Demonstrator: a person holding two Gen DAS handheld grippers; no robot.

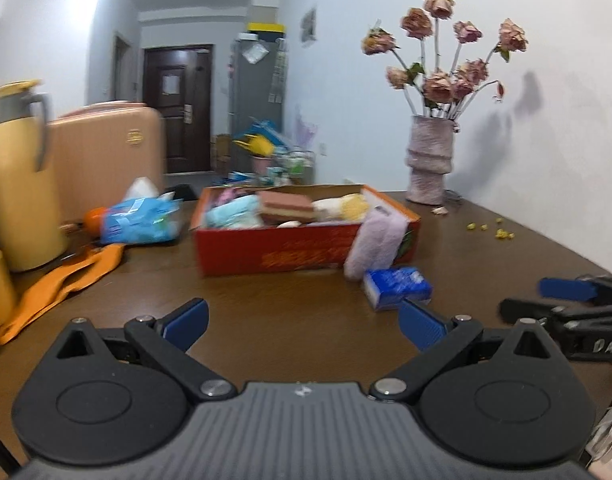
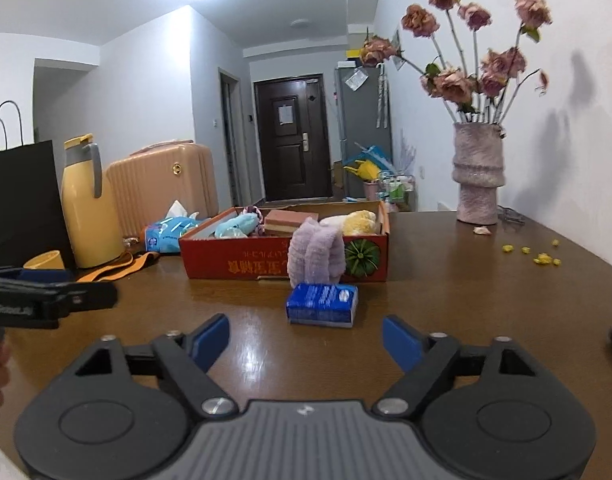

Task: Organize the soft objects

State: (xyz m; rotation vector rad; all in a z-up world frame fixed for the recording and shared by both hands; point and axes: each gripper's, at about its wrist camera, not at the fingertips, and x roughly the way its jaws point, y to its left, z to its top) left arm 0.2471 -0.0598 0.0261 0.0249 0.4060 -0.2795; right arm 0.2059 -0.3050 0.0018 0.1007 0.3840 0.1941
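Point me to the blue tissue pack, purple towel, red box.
blue tissue pack (image 2: 322,305), right wrist view, front face.
purple towel (image 2: 316,254), right wrist view, middle of the draped part.
red box (image 2: 234,262), right wrist view, front wall.

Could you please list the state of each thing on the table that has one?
Red box: open, holding soft items.
Purple towel: draped over the box's front wall.
Blue tissue pack: flat on the table, outside the box.
Left gripper: open, empty.
Right gripper: open, empty.
Yellow thermos: upright, lid on.
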